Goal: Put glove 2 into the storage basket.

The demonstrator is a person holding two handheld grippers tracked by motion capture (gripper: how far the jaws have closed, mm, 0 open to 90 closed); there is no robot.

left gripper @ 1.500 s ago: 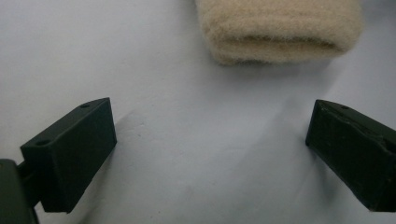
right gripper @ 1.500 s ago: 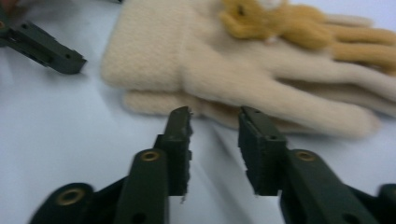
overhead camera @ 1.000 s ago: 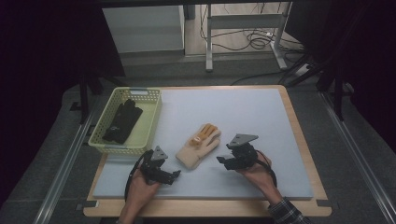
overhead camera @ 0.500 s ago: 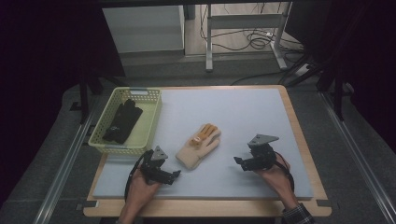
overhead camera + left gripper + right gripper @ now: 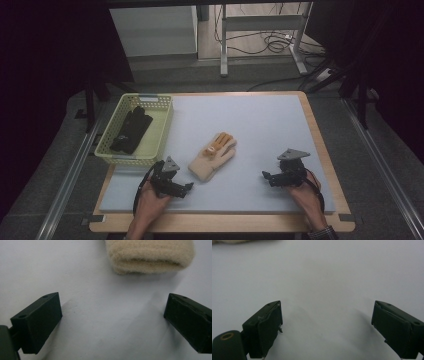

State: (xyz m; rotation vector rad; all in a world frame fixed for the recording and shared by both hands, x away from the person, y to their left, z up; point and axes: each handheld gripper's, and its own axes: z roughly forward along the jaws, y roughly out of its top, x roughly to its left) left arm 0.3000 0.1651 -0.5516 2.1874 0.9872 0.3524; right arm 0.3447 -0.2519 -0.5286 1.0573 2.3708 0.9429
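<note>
Covering most of the wooden table (image 5: 320, 145), the pale blue mat (image 5: 260, 125) carries everything. Green basket (image 5: 162, 127) at 10 o'clock on the mat's edge, black glove (image 5: 131, 130) lying inside it. Cream knit glove (image 5: 212, 156) flat near mat centre, orange-marked fingers toward 1 o'clock, cuff toward 7. Left gripper (image 5: 187, 186) at 7 o'clock, just short of the cuff — jaws wide apart, nothing between them. Right gripper (image 5: 265, 176) at 4 o'clock, well apart from the glove — its jaws have just been opening, bare mat between them.
</note>
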